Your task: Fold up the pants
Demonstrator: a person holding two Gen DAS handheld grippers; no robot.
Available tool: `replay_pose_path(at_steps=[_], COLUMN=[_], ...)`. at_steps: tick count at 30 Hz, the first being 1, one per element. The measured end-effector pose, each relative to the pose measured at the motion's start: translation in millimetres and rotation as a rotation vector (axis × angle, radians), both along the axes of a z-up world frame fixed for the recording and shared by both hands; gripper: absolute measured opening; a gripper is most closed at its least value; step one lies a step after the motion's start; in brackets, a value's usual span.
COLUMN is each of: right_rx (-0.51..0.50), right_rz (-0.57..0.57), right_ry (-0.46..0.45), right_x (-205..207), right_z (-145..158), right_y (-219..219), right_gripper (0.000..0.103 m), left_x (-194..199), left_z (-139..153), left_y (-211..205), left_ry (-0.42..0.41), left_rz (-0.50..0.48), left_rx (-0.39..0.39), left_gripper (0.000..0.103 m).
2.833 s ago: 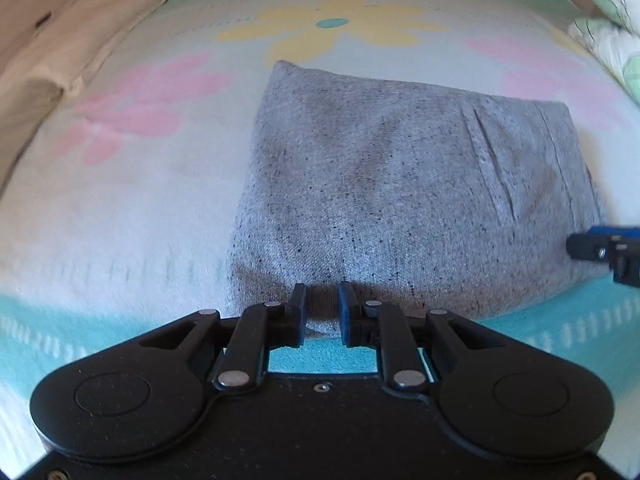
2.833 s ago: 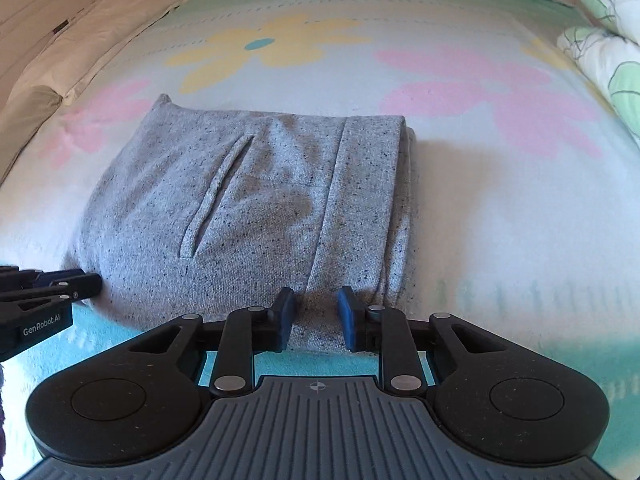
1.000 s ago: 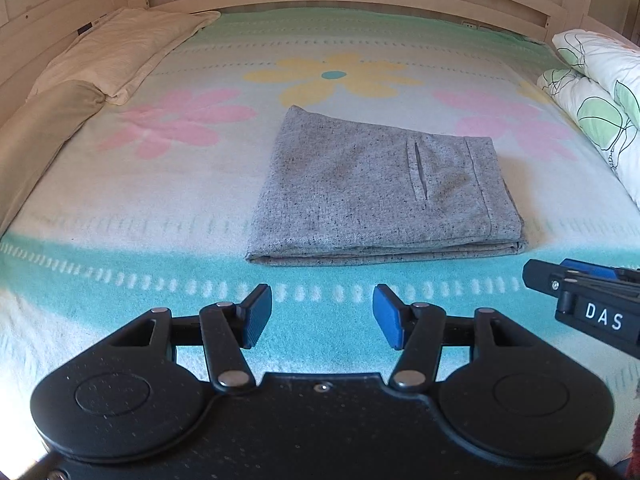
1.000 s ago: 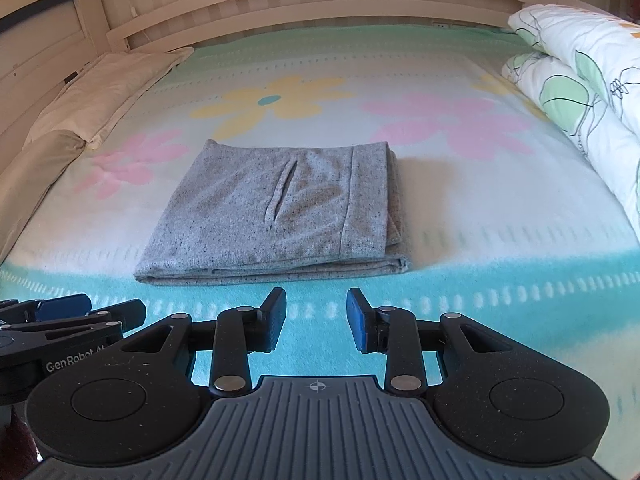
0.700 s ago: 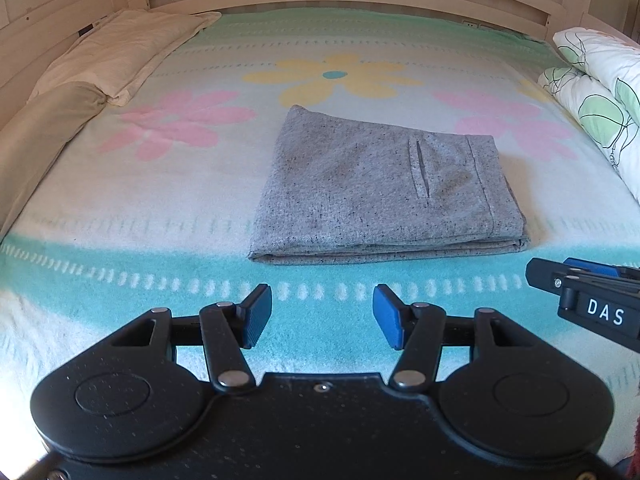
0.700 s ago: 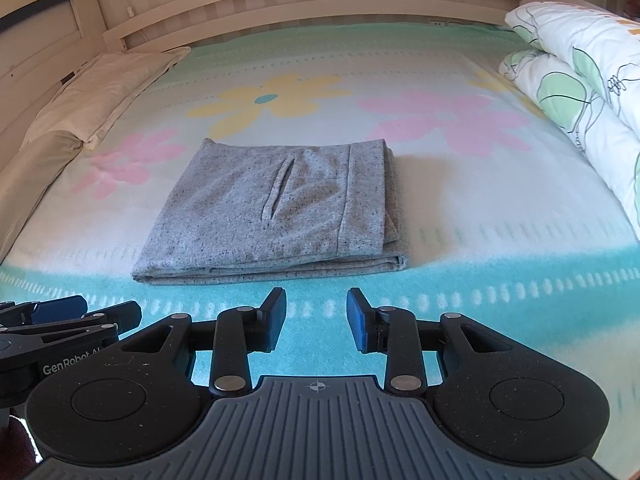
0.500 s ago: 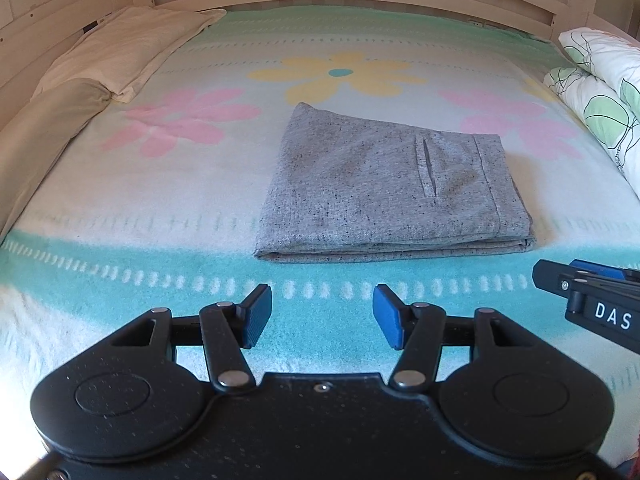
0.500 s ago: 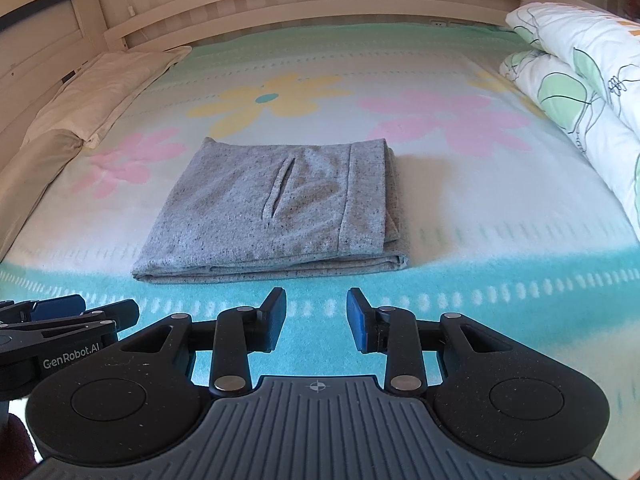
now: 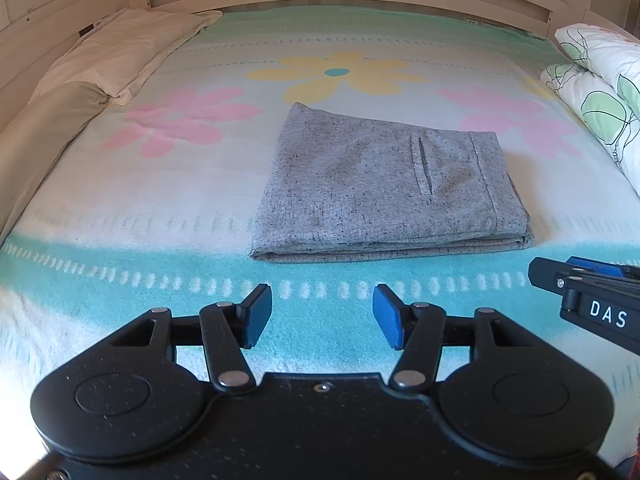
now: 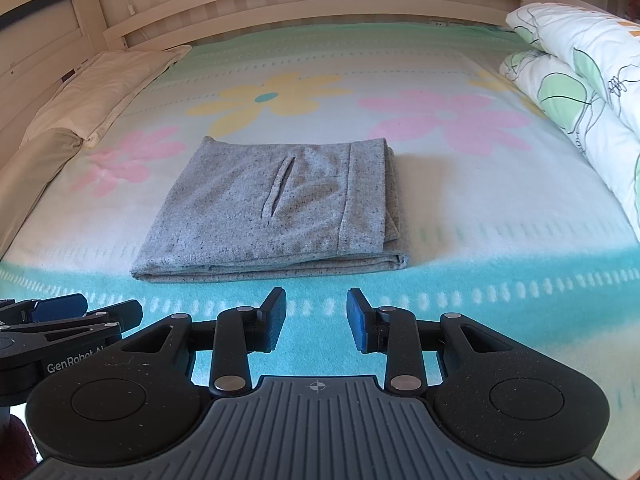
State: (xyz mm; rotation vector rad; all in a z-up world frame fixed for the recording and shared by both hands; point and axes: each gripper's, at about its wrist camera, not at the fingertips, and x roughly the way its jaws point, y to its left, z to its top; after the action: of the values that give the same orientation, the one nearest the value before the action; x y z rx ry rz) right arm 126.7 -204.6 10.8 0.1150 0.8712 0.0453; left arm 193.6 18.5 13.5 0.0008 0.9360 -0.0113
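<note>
The grey pants (image 9: 384, 184) lie folded into a flat, thick rectangle in the middle of the bed (image 9: 120, 200), on the flowered blanket. Their long axis runs left to right, and the near edge, where the stacked layers show, is almost parallel to the turquoise band of the blanket. The waistband side with the pocket slit is at the right end.

Both hand-held grippers hover above the turquoise band, on the near side of the pants and clearly apart from them. The left hand-held gripper (image 9: 322, 316) has its jaws wide apart with nothing between them; it faces the near edge a little left of its middle. The right hand-held gripper (image 10: 316, 316) has its jaws apart too, but less wide, and it is also empty; in its own view it faces the right half of the near edge. Neither is much nearer to the cloth than the other.

I judge the folding as finished or almost finished, because no loose leg or edge sticks out. If one more fold is wanted, the pants lie straight ahead, toward the far side.

There is much free blanket around the bundle. A cream pillow (image 9: 120, 48) lies at the far left, and a rolled patterned duvet (image 10: 580, 92) lies along the right side, both well apart from the pants.
</note>
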Motion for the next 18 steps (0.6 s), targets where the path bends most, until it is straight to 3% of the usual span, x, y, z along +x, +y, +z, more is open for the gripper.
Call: replay_pose_path(at_steps=[18], right_rx=[-0.018], right_rz=[0.004], right_ry=[0.005], right_x=[1.0], right_z=[-3.6], right_y=[0.7], right_gripper=[0.033], left_x=[-0.3], left_z=[0.6], left_y=[-0.9], left_ry=[-0.001], left_rz=[-0.004], left_rx=[0.008], left_gripper=[0.061])
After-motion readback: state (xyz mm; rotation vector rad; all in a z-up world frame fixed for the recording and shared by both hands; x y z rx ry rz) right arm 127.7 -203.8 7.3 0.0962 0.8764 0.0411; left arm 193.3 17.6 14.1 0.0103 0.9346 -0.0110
